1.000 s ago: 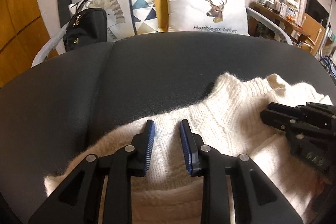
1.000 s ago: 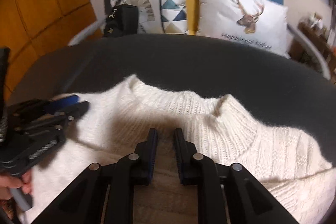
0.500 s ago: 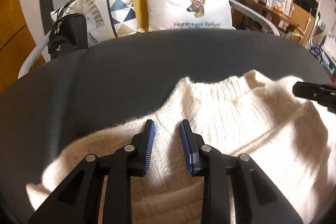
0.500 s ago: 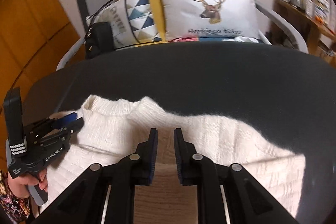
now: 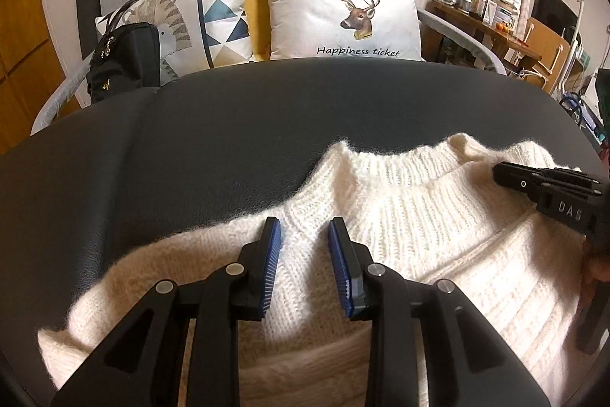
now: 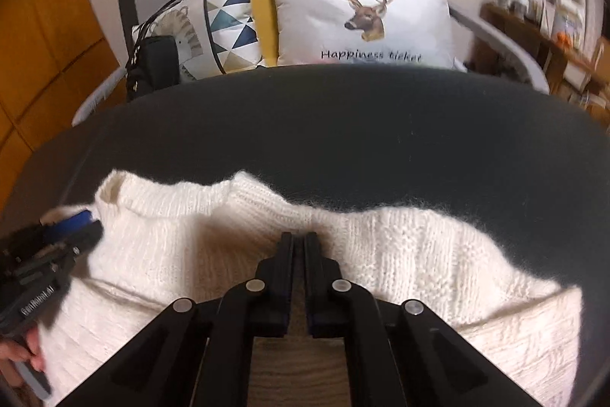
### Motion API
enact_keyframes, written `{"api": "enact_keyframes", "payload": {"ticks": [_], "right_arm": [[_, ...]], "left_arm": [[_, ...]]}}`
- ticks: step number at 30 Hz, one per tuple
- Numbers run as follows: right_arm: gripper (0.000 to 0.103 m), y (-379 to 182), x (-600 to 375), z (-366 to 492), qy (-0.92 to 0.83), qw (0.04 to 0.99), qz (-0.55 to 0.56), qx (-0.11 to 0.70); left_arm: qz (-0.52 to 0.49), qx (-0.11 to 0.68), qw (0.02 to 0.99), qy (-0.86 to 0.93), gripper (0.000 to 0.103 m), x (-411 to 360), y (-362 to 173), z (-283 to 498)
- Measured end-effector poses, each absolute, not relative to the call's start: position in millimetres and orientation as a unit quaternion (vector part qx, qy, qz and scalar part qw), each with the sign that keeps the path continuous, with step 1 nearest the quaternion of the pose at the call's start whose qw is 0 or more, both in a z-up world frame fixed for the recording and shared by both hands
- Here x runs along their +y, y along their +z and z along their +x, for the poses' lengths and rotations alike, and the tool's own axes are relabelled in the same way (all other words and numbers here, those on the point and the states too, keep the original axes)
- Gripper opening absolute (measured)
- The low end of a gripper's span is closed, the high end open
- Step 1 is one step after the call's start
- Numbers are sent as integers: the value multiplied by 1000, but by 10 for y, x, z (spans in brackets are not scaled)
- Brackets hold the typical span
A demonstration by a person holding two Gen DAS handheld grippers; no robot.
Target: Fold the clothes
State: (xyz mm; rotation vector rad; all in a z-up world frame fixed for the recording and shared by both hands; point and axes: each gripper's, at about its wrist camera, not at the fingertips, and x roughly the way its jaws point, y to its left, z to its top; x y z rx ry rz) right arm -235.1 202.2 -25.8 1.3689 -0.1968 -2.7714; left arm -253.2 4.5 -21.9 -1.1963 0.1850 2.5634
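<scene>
A cream knitted sweater [image 5: 419,216] lies spread on a dark padded surface [image 5: 228,140], collar toward the far side. My left gripper [image 5: 305,231] rests over its left shoulder edge, open, with the knit lying under and between the blue pads without being pressed. In the right wrist view the left gripper [image 6: 82,226] sits left of the collar. My right gripper [image 6: 299,237] has just closed on the sweater [image 6: 400,254] at its right shoulder, and the knit puckers at the tips. The left wrist view shows the right gripper [image 5: 503,174] just right of the collar.
Behind the dark surface stands a sofa with a deer cushion [image 5: 343,14], a patterned cushion [image 5: 213,14] and a black bag [image 5: 126,60]. A cluttered wooden shelf [image 5: 488,21] is at the far right. A hand [image 6: 23,357] holds the left gripper's handle.
The right gripper's jaws have come together on the knit, after it slid rightward from below the collar to the shoulder. The left gripper shifted a little; its jaws stayed apart.
</scene>
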Motion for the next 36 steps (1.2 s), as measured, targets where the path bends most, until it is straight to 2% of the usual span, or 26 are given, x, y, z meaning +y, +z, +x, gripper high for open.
{"api": "enact_keyframes", "payload": {"ticks": [3,7,9,11,17,22,27,30,36], "right_arm": [[6,-200,2039,-2353,-892,39,444,-69],[9,141,2001,-2238,-905,74,413,-76],[9,278,1867,-2184,-909,90,404,-51],[7,305,1788,-2204,-905,110,408,-58],[6,213,1615,-2266,-887,146,426,-102],[6,71,1412,-2352,-869,165,462,-66],[5,-164,1242,-2507,-853,173,490,-48],[0,-217,1224,-2525,-866,149,475,-38],[0,-249,1246,-2455,-882,126,453,-33]], "left_arm": [[-417,54,158,894,30,10,-215,-2533],[-418,14,187,889,31,-95,-113,-2511],[-397,-2,201,896,23,-125,11,-2436],[-392,-13,226,892,7,-72,90,-2390],[-442,28,256,859,5,248,-135,-2483],[-454,-52,263,850,5,60,-275,-2606],[-436,-4,242,867,5,198,-257,-2528],[-437,-7,244,866,5,188,-254,-2532],[-431,-19,247,868,5,103,-234,-2501]]}}
